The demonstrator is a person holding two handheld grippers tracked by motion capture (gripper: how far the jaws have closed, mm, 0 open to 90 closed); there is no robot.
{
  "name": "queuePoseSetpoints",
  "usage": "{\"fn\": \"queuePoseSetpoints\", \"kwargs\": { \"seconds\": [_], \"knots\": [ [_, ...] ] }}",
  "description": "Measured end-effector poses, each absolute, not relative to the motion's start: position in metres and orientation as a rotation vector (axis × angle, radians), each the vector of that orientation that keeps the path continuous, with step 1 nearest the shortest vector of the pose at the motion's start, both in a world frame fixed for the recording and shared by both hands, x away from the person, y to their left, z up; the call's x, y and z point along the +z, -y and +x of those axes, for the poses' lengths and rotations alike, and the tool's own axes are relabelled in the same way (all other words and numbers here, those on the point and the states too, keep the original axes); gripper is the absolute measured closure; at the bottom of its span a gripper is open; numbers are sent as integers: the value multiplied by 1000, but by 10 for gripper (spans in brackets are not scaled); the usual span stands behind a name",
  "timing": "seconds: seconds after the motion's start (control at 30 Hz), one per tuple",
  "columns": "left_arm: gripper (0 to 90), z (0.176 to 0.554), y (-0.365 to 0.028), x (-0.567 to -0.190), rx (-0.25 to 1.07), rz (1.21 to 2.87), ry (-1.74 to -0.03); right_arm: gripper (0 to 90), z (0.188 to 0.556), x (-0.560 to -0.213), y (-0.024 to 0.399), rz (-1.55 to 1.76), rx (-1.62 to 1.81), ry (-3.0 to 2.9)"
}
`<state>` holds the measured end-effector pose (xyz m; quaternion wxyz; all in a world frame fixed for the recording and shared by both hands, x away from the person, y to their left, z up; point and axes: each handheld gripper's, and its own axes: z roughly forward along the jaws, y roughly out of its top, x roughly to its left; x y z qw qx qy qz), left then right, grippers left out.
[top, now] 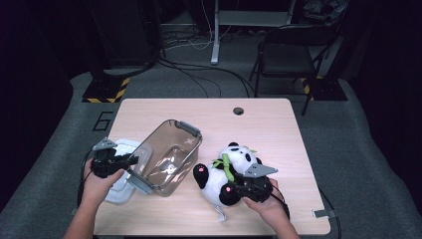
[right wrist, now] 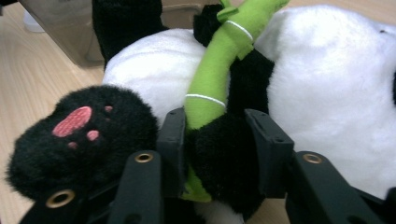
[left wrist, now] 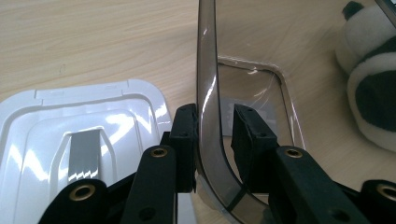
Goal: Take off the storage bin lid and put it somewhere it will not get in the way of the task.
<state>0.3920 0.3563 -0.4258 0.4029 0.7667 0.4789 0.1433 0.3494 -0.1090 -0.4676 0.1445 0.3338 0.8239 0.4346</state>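
Left gripper [top: 130, 162] jaws shut, right gripper [top: 233, 189] jaws clamped, both forearms low.

The container [left wrist: 208, 93] between the left gripper [left wrist: 215, 135] fingers is smoky, see-through plastic, smooth and glossy, with bright reflections along its wall. Just beside the left finger lies a white plastic lid [left wrist: 70, 135], shiny, with a flat grey strip set into it. The gripper fingers [left wrist: 184, 140] themselves are matt black plastic, slightly grainy, with brass-coloured metal rivets. Between the right gripper [right wrist: 219, 140] fingers is a panda toy [right wrist: 327, 84] of soft plush cloth: fluffy white and black pile, a pink stitched paw pad, and a smoother green felt-like bamboo stalk [right wrist: 215, 70]. Beneath everything, the table [left wrist: 93, 42] is pale wood-grain, smooth and matt.
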Motion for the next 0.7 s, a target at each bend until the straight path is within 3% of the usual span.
{"fn": "queuePoseSetpoints", "kwargs": {
  "seconds": [0.3,0.7],
  "knots": [
    [704,392,-355,-427,358,1939,-1197,688,342,-462,107,1030,1283,-2268],
    [705,392,-354,-427,346,1937,-1189,696,334,-445,116,1048,1317,-2131]
  ]
}}
